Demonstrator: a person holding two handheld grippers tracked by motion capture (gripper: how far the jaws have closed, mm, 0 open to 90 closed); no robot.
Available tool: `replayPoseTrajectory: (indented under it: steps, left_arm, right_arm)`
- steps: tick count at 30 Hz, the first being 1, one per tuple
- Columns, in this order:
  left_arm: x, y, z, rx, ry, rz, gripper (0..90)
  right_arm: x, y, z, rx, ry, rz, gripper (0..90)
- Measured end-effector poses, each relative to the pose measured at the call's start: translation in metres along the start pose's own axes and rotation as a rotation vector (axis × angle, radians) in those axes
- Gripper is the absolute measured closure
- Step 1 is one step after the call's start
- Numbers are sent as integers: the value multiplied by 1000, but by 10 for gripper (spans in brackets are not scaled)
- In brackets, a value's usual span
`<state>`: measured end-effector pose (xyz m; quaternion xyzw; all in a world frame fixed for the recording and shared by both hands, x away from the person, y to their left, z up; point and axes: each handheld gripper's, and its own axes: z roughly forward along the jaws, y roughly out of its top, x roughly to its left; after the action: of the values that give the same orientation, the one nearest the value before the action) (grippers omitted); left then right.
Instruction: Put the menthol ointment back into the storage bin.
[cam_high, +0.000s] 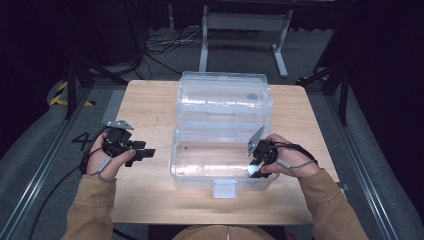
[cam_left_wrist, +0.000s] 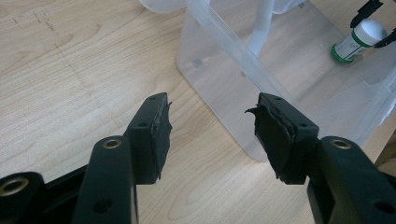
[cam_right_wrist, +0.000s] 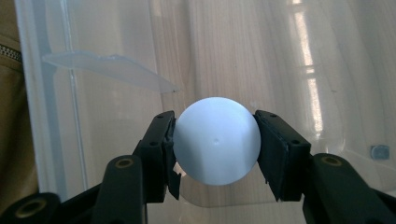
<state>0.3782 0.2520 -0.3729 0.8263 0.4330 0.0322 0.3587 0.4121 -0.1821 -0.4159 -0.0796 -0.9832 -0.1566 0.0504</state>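
Observation:
A clear plastic box (cam_high: 200, 172) stands open in the middle of the wooden table (cam_high: 150, 105), its lid (cam_high: 225, 97) folded back. My right gripper (cam_high: 256, 169) reaches into the box's right side and is shut on a white bottle (cam_right_wrist: 217, 142), whose round end faces the right gripper view between the pads (cam_right_wrist: 275, 149). The left gripper view shows that bottle (cam_left_wrist: 359, 42) with a green label, inside the box (cam_left_wrist: 224, 70). My left gripper (cam_high: 146, 152) hovers over bare table left of the box, open with nothing between its fingers (cam_left_wrist: 154, 126).
A grey latch (cam_high: 224, 189) hangs on the box's front wall near the table's front edge. Bare wood lies left and right of the box. Beyond the table are a dark floor, cables (cam_high: 160, 47) and a grey metal stand (cam_high: 245, 22).

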Motion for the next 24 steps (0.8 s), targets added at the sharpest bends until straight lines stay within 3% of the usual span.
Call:
replayPoseTrajectory:
  steps: [7, 13, 16, 24]
  left_arm:
    - [0, 0, 0, 2, 0, -2, 458]
    - [0, 0, 1, 1, -2, 2, 458]
    - [0, 1, 1, 2, -4, 2, 458]
    - [-2, 4, 3, 1, -15, 15, 458]
  right_arm:
    - [0, 0, 0, 0, 24, 5, 476]
    - [1, 0, 0, -4, 17, 10, 469]
    - [0, 0, -1, -17, 6, -5, 448]
    - [4, -4, -17, -79, -20, 13, 459]
